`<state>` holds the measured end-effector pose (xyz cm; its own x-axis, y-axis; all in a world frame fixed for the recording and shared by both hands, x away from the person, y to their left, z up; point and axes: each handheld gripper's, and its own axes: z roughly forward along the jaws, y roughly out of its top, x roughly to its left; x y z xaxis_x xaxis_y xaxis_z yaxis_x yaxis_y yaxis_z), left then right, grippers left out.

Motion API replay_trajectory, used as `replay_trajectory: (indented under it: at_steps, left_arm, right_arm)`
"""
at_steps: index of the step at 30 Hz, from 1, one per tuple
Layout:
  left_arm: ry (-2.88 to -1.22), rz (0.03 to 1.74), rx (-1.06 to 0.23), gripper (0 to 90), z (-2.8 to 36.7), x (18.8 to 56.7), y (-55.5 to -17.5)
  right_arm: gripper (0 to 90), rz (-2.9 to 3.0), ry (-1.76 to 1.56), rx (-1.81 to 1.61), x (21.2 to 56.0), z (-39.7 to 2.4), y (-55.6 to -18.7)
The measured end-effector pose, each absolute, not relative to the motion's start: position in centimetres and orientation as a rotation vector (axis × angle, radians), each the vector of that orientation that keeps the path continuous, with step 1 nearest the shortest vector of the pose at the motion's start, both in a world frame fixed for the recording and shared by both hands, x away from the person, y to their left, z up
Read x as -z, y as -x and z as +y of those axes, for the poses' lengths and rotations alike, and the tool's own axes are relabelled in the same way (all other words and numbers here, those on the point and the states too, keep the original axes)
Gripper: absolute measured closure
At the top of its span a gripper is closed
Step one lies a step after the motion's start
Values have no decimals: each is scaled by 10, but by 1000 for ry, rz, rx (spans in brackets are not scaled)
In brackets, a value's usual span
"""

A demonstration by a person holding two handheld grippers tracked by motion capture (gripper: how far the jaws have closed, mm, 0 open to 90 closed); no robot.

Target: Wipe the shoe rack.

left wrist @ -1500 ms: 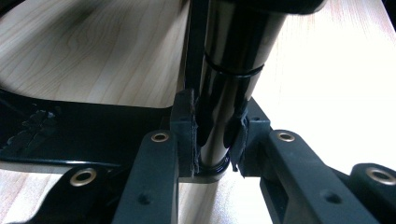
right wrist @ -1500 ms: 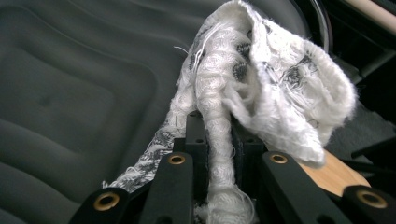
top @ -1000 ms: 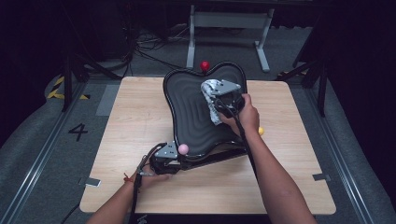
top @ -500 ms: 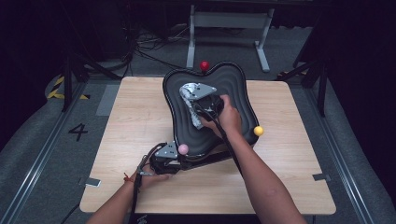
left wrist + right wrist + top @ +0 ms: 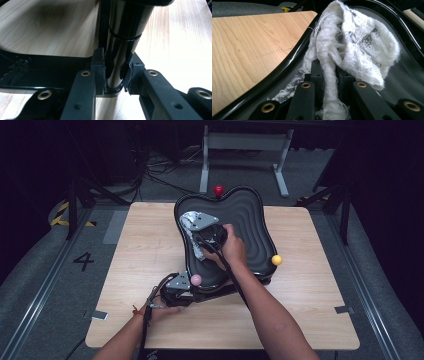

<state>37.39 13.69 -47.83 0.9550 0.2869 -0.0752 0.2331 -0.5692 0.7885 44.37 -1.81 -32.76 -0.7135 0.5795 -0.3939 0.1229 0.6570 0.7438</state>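
Note:
A black wavy tray point(image 5: 250, 230) stands on a low black frame on the wooden table point(image 5: 310, 305), with a red ball point(image 5: 218, 190), a yellow ball point(image 5: 276, 260) and a pink ball point(image 5: 196, 279) at its corners. My right gripper point(image 5: 195, 232) lies on the tray's left side, shut on a white frayed cloth point(image 5: 196, 251). In the right gripper view the cloth point(image 5: 357, 47) runs between the closed jaws of that gripper point(image 5: 329, 72), beside the tray's rim point(image 5: 274, 75). My left gripper point(image 5: 189, 292) is shut on a glossy black post point(image 5: 125, 30) of the frame; the pads point(image 5: 98, 67) press on it.
A metal stand point(image 5: 245, 145) and cables lie on the dark floor behind the table. The tray's black base frame point(image 5: 37, 70) lies flat on the wood near the left gripper. Bare table stretches left point(image 5: 140, 245) and right of the tray.
The right gripper has dragged the cloth leftward across the tray, from its middle toward the left rim. The left gripper has stayed put on the post.

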Motion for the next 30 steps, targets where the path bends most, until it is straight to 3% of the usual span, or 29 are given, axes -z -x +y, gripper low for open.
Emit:
replay_trajectory:
  at_steps: [10,30]
  left_arm:
    - [-2199,365,-80,740,137,478,-374]
    - [-2201,366,-77,739,137,478,-374]
  right_arm:
    - [797,2215,-614,-958,325,-34,-453]
    - [797,2098,-861,-866,318,-120,-486]
